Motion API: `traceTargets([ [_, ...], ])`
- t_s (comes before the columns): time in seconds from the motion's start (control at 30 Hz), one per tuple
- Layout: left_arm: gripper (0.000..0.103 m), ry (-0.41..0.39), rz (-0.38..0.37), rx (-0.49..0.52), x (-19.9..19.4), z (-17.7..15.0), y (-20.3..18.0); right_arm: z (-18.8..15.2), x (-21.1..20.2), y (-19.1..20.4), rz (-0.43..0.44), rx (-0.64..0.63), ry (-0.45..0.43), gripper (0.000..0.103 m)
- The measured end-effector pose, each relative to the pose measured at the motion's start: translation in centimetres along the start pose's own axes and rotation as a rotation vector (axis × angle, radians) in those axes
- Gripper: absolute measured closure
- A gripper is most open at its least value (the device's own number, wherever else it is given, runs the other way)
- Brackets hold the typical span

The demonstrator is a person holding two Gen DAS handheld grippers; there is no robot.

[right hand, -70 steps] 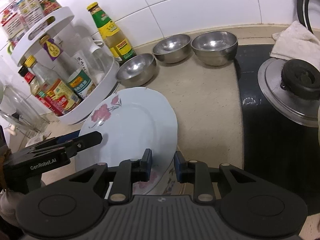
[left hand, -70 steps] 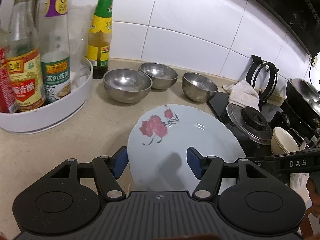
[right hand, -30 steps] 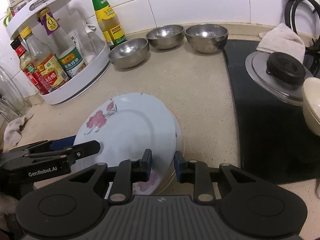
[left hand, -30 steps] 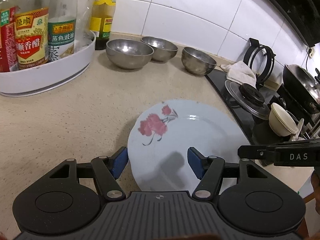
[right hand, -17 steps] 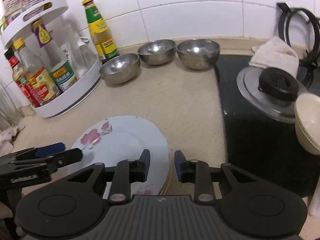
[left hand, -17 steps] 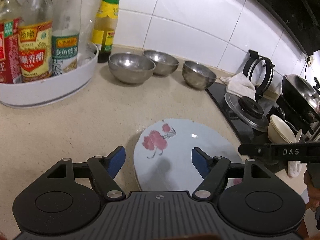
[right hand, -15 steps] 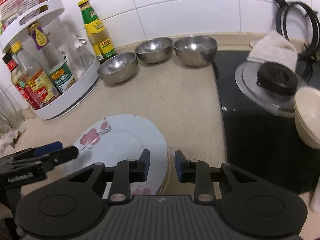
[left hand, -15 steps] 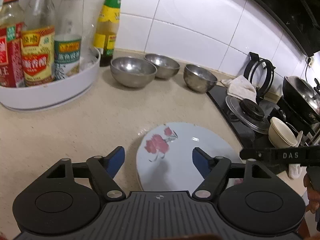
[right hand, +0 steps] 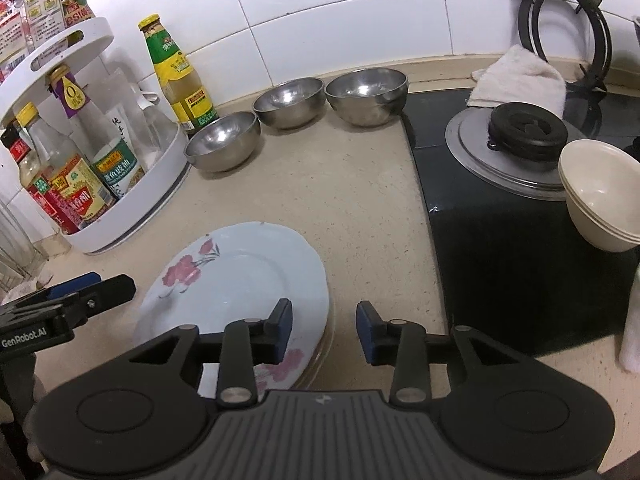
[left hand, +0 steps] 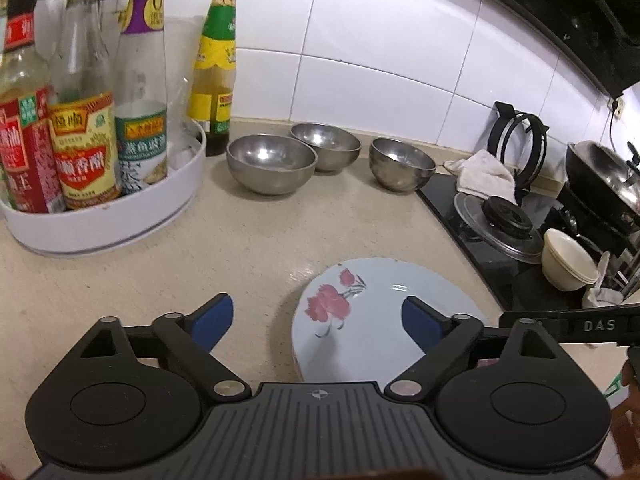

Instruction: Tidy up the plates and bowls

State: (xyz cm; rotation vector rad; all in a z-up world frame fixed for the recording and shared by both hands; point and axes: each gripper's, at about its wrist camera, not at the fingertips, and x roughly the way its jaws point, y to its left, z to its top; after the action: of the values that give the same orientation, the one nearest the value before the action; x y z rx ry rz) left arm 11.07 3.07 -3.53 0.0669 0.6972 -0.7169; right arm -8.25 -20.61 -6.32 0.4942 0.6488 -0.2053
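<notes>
A pale blue plate with red flowers (left hand: pixel 372 312) lies on top of a stack of plates on the beige counter; it also shows in the right wrist view (right hand: pixel 240 284). My left gripper (left hand: pixel 316 320) is open and empty, just above the plate's near left edge. My right gripper (right hand: pixel 324 330) is open and empty over the stack's right rim. Three steel bowls (left hand: pixel 270 162) (left hand: pixel 326 146) (left hand: pixel 400 164) stand in a row at the back by the wall. A stack of cream bowls (right hand: pixel 600 196) sits on the black stove top.
A white turntable rack (left hand: pixel 120 208) with sauce bottles stands at the left. A green-labelled bottle (left hand: pixel 214 68) stands by the wall. A pot lid (right hand: pixel 516 148), a white cloth (right hand: pixel 516 76) and a black pan support (right hand: pixel 560 24) are on the stove side. A wok (left hand: pixel 604 184) is far right.
Both grippers let go of the flowered plate, which now rests on the stack. The left jaws opened wide and the right jaws opened; both grippers drew back a little.
</notes>
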Motion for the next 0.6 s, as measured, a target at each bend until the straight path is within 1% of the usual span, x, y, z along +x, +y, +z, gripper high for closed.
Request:
traceTargets([
  [0.07, 0.002, -0.008, 0.014, 0.012, -0.3, 0.2, 0.0, -0.1, -0.2, 0.4, 0.001, 0.001, -0.009, 0.065],
  [0.37, 0.000, -0.050, -0.003, 0.063, -1.3, 0.9, -0.1, -0.3, -1.2, 2.9, 0.008, -0.037, -0.050, 0.064],
  [0.47, 0.000, -0.049, 0.007, 0.068, -1.4, 1.1, -0.2, 0.2, -1.2, 3.1, 0.011, -0.042, -0.069, 0.063],
  [0.53, 0.000, -0.058, 0.014, 0.073, -1.3, 1.3, -0.3, 0.8, -1.1, 3.2, 0.019, -0.049, -0.077, 0.060],
  [0.6, 0.000, -0.060, 0.028, 0.062, -1.2, 1.7, -0.2, 1.5, -0.8, 3.3, 0.023, -0.065, -0.084, 0.060],
])
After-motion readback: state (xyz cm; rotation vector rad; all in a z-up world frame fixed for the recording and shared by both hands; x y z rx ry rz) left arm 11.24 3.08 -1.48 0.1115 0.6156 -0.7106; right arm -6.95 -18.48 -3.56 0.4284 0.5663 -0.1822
